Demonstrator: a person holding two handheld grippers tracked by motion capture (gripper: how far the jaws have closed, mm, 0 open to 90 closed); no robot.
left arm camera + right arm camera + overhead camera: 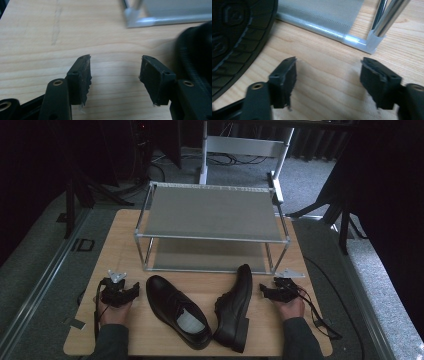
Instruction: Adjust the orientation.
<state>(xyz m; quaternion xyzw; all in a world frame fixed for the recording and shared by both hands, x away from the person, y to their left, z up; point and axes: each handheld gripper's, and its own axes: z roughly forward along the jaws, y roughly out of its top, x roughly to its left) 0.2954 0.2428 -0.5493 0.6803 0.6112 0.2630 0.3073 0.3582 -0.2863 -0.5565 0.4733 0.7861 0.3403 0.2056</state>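
Black shoes are seen near on the wooden bench (pixel 125 230): upright shoe (pixel 176 309) beside the left tool (pixel 134 290), tipped shoe (pixel 235 307) beside the right tool (pixel 264 291). Both tools are released, nothing grasped.

My wooden table (pixel 125 227) carries a two-tier metal shoe rack (pixel 212 212) standing beyond both my claws, toward the far edge. Between my left claw (pixel 131 291) and my right claw (pixel 264 291) lie two black shoes: the upright shoe (pixel 175 310) just beside my left, the shoe on its side (pixel 235 307) near my right.
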